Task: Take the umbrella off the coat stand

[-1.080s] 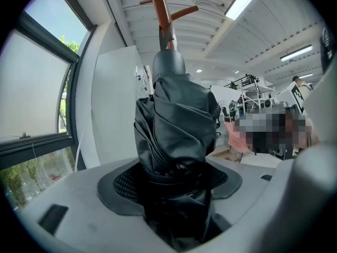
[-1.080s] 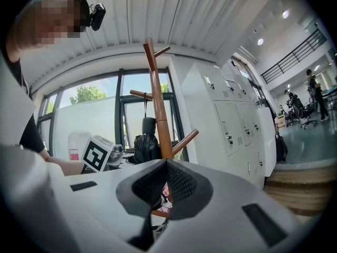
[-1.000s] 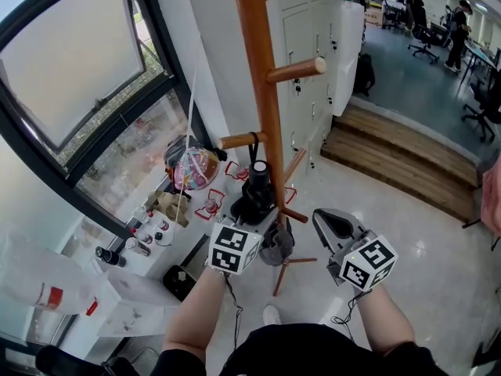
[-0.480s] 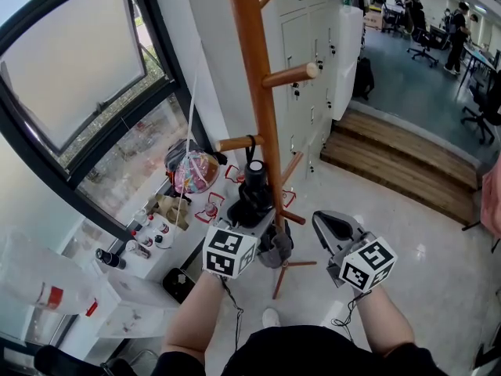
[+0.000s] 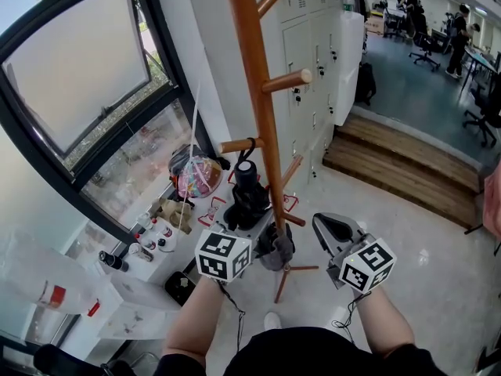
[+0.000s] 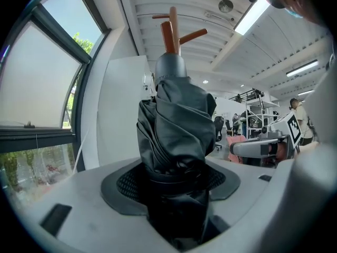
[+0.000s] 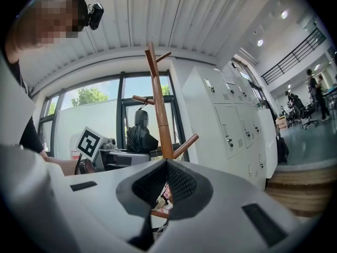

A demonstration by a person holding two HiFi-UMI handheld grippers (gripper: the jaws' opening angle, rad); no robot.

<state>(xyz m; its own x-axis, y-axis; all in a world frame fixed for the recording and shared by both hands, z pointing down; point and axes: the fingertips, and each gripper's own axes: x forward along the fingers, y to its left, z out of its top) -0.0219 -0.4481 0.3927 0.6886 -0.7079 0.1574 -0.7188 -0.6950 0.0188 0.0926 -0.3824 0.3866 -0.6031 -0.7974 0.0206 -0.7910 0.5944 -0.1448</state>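
Umbrella [image 5: 249, 198], black and folded up, is held by the left gripper [image 5: 258, 229]. In the left gripper view the black cloth [image 6: 176, 136] is squeezed between the two jaws, and both pads are pressed on it. The jaws have just been closing a little, with the umbrella between them. The umbrella stands up from the jaws, and most of it is seen above and ahead of the gripper. Its thin black strap [image 5: 252, 146] is looped over a short peg [image 5: 235, 143] of the coat stand [image 5: 258, 116], so the umbrella is not yet off the stand. The brown pole of the stand is just past the umbrella, a little to the right of the left gripper.

The right gripper [image 5: 321, 219] is held to the right of the left one, apart from it. In the right gripper view its jaws are shut together at the tips [image 7: 167, 165], and nothing is held between them. The pole is seen ahead of this gripper, and the umbrella hangs to the left of the pole. White lockers [image 7: 231, 125] are seen ahead and to the right. A big window [image 5: 78, 77] is seen to the left of the left gripper.
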